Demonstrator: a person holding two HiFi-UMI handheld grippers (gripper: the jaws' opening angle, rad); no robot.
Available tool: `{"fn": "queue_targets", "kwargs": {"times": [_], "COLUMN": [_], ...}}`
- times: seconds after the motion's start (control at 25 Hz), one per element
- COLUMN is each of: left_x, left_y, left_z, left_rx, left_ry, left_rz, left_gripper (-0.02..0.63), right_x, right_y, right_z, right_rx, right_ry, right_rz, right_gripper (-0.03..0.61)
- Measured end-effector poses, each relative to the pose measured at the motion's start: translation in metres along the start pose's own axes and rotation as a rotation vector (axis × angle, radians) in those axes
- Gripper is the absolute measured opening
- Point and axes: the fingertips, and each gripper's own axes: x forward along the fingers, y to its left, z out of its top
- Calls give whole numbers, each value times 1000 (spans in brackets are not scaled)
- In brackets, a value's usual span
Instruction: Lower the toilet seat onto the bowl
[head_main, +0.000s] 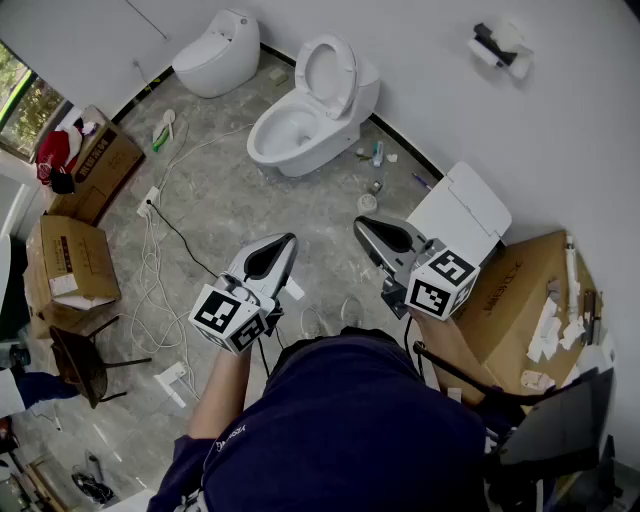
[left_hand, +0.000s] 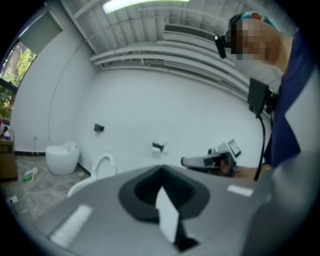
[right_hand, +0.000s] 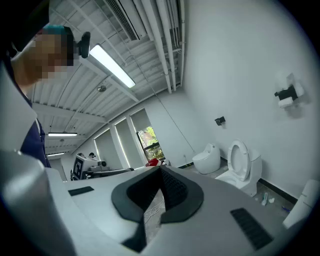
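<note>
1. Floor (head_main: 225, 195): grey, marbled, bounded by a white wall (head_main: 480, 120).
2. Toilet (head_main: 352, 118): white, stands against the wall at the far side of the room, well apart from both tongs. The toilet seat (head_main: 331, 70) stands upright and leans back toward the wall; the bowl (head_main: 282, 132) below it lies open. The right gripper view shows the same seat (right_hand: 240, 159) raised, at right of frame.
3. Second toilet (head_main: 215, 52): white, egg-shaped, lid down, in the far corner to the left of the first.
4. Cardboard boxes: one (head_main: 525, 290) at the right by the wall, with paper scraps on top; two more (head_main: 70, 265) at the left.
5. White panel (head_main: 462, 212): leans at the wall, between the toilet and the right-hand box.
6. Left tongs (head_main: 291, 239): held near level above the floor, pointing toward the toilet. In the left gripper view the tips (left_hand: 161, 167) meet; nothing is clamped.
7. Right tongs (head_main: 359, 226): held beside the left pair, apart from it. In the right gripper view the tips (right_hand: 160, 167) are together, with nothing gripped.
8. Cables (head_main: 160, 255): white and black, strewn over the floor at left.
9. Paper holder (head_main: 497, 45): fixed to the wall, right of the toilet.
</note>
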Motion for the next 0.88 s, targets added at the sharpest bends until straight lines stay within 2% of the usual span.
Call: {"fn": "queue_targets", "kwargs": {"times": [0.36, 0.6, 0.88], "left_x": [4, 10, 22], "left_y": [-2, -6, -11], "left_z": [-2, -1, 4], "left_rx": [1, -4, 12], "left_ry": [9, 8, -1], "left_rz": [-2, 5, 25], "left_gripper": [3, 3, 3], "right_x": [-6, -14, -21], "right_y": [-9, -26, -38], "right_z": [5, 14, 19], "right_rx": [11, 98, 121], "right_ry": [-25, -64, -64], "right_rz": [-9, -7, 20], "right_gripper": [6, 8, 8]}}
